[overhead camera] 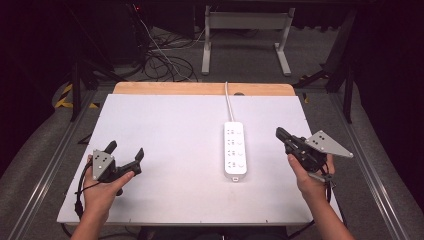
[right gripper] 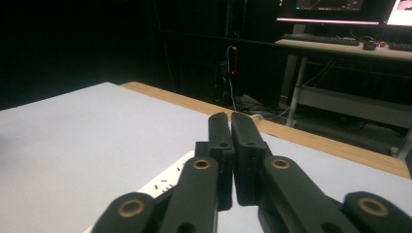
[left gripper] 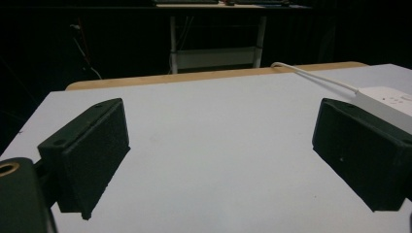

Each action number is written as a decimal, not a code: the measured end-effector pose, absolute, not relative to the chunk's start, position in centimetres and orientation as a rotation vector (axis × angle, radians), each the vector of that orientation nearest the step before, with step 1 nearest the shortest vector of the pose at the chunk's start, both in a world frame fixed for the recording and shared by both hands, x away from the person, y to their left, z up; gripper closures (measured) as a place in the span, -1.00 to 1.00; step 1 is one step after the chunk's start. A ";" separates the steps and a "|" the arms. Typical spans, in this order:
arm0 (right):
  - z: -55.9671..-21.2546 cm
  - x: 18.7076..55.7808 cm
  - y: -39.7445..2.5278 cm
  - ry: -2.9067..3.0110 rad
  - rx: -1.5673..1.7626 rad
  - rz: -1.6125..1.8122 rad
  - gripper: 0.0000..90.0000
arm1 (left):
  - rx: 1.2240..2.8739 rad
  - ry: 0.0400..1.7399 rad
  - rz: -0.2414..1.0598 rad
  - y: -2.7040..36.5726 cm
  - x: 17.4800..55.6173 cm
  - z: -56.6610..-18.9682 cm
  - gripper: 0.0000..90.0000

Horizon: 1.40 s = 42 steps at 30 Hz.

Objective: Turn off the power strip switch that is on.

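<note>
A white power strip (overhead camera: 235, 148) lies on the white table top (overhead camera: 170, 135), right of centre, its cord (overhead camera: 229, 102) running to the far edge. My left gripper (overhead camera: 125, 152) rests near the front left, held in a hand, jaws wide apart with nothing between them. In the left gripper view its pads (left gripper: 92, 155) frame bare table, and the power strip (left gripper: 393, 99) lies past the right jaw. My right gripper (overhead camera: 281, 135) hovers just right of the strip, jaws pressed together and empty. In the right gripper view the fingertips (right gripper: 231, 141) meet above the strip's end (right gripper: 163, 184).
A wooden strip (overhead camera: 200, 88) borders the table's far edge. Beyond it stand a white bench frame (overhead camera: 245, 30) and loose cables (overhead camera: 160, 60) on the floor. Metal rails (overhead camera: 45, 165) run along both sides of the table. A desk with a keyboard (right gripper: 320, 39) stands in the dark background.
</note>
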State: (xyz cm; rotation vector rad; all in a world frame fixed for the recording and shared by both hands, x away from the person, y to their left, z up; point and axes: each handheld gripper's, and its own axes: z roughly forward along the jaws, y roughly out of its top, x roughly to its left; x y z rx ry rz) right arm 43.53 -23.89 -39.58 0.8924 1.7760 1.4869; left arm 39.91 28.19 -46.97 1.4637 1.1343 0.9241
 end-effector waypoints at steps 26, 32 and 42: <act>-40.5 45.1 -24.1 1.644 1.023 1.428 -0.90 | 1.464 1.134 0.923 28.1 40.0 -47.0 -0.85; -40.7 45.0 -24.0 1.667 1.004 1.422 -0.90 | 1.467 1.134 0.921 28.0 40.1 -47.0 -0.85; -40.8 45.2 -23.6 1.705 0.991 1.412 -0.89 | 1.463 1.136 0.922 28.2 39.9 -47.0 -0.85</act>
